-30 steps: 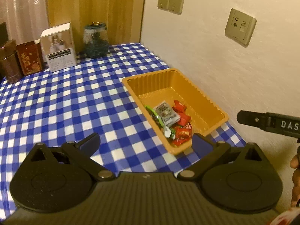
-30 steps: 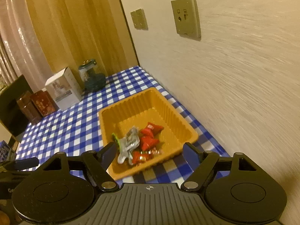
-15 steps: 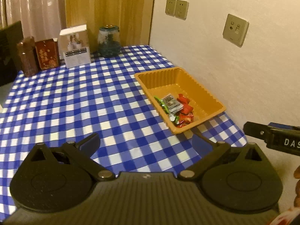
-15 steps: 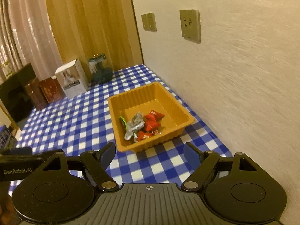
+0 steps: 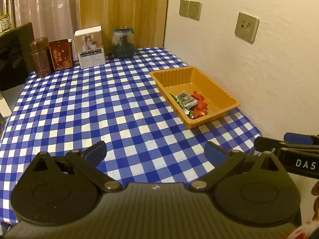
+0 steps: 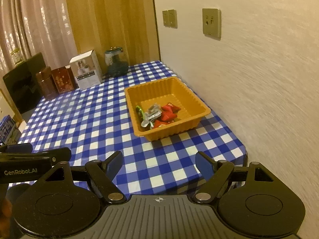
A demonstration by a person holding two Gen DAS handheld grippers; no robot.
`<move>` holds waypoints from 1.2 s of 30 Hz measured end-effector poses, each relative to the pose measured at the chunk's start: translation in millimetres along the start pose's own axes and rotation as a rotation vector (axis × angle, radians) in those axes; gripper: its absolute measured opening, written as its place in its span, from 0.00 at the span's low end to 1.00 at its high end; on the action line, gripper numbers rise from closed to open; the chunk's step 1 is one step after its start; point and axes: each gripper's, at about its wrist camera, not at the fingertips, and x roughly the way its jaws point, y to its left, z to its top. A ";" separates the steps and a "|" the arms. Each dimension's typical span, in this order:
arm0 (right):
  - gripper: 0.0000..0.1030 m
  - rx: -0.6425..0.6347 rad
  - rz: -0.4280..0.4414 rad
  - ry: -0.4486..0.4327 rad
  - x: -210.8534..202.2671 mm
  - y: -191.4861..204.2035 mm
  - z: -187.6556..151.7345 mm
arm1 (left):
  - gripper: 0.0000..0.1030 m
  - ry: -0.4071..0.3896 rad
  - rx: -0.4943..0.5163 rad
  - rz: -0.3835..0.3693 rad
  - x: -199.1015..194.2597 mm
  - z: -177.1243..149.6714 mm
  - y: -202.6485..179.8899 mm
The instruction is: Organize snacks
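Both my left gripper (image 5: 155, 149) and right gripper (image 6: 158, 162) hang wide open and empty, snacks (image 6: 157, 114) piled in the orange tray (image 6: 201, 107) by the wall, table otherwise bare, so I'd just back off cleanly without clipping the tray.

Home dining corner: my view shows checked tablecloth (image 5: 99, 109), curtains (image 5: 49, 10) at 11 o'clock, wall sockets (image 5: 189, 10) at 1 o'clock.
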 end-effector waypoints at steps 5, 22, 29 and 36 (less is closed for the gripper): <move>0.77 0.001 -0.002 -0.010 -3.6 2.6 -3.0 | 1.00 0.009 0.004 0.009 -2.0 -7.4 2.3; 0.77 0.007 -0.003 -0.017 -3.4 2.1 -1.1 | 1.00 0.007 -0.007 0.010 -2.0 -8.6 4.0; 0.77 0.007 0.000 -0.014 -1.1 -0.4 -3.0 | 1.00 0.007 -0.007 0.009 -1.2 -9.0 3.8; 0.77 0.007 -0.002 -0.014 -0.9 0.1 -3.1 | 1.00 0.006 -0.007 0.010 0.1 -9.4 2.5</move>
